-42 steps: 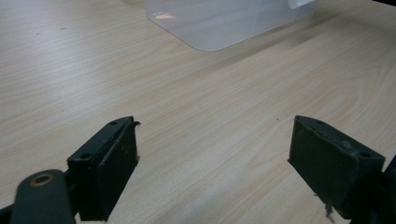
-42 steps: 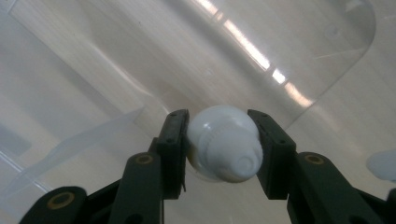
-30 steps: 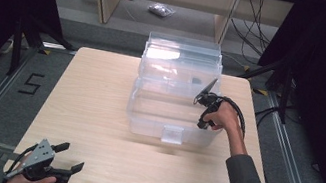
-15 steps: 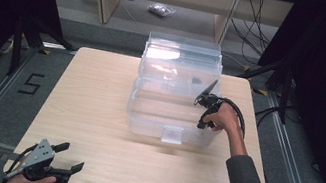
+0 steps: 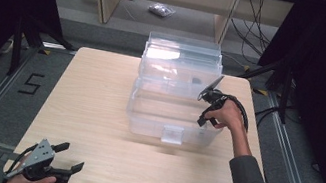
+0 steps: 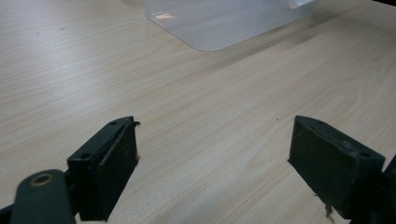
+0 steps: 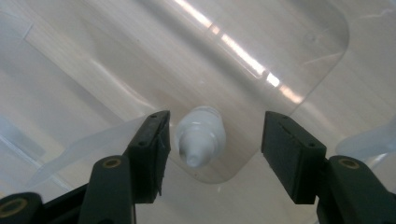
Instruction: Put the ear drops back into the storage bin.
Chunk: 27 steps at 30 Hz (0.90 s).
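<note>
Jaws of right gripper (image 7: 212, 144) just opened (bottle (image 7: 200, 135) between, unclamped); left gripper (image 6: 212, 172) agape.

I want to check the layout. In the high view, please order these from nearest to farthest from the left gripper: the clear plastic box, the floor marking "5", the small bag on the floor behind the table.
From the left gripper:
1. Floor marking "5", on the floor left of the table.
2. Clear plastic box, on the table, right of centre.
3. Small bag, on the floor beyond the far edge.
</note>
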Available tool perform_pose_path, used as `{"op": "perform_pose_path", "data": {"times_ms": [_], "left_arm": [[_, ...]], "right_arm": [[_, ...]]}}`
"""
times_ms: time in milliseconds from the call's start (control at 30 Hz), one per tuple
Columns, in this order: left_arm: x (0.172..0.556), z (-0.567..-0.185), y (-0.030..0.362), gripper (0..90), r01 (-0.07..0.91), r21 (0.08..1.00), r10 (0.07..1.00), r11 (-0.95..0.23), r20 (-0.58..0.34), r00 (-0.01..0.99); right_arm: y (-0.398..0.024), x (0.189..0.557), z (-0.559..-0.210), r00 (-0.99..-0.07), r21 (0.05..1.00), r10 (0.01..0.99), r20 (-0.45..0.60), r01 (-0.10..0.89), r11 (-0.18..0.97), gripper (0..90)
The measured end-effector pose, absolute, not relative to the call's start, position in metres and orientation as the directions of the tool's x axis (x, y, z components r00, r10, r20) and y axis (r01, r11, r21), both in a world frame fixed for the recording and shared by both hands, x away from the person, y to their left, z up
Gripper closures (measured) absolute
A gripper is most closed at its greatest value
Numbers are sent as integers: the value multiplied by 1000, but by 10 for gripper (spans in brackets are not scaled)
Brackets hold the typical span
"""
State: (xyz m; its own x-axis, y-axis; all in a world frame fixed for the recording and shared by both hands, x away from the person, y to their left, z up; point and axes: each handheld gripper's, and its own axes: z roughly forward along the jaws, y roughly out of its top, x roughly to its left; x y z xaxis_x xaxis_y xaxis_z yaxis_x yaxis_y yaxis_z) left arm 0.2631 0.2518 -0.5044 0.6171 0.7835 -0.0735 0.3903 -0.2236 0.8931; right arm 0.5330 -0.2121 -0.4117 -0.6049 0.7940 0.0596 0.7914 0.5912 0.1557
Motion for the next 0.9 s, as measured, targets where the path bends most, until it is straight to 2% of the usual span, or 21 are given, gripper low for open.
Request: {"op": "perform_pose_path", "data": {"times_ms": [200, 367, 400, 533, 900], "left_arm": [[263, -505, 251, 148, 391, 896, 785, -212, -82, 614], [263, -504, 252, 147, 392, 892, 785, -225, -73, 615], [263, -505, 251, 147, 390, 896, 785, -210, -83, 614], [263, -505, 251, 147, 390, 895, 784, -217, -78, 616], [263, -505, 252, 147, 388, 895, 782, -220, -77, 619]], "right_arm": [[-214, 532, -407, -644, 190, 763, 42, 755, 627, 409], [-213, 527, -403, -625, 206, 779, 53, 770, 604, 390], [-215, 529, -403, -654, 230, 756, 41, 742, 630, 387], [-215, 526, -400, -642, 225, 764, 60, 754, 617, 372], [-218, 518, -389, -645, 288, 762, 55, 741, 607, 316]]}}
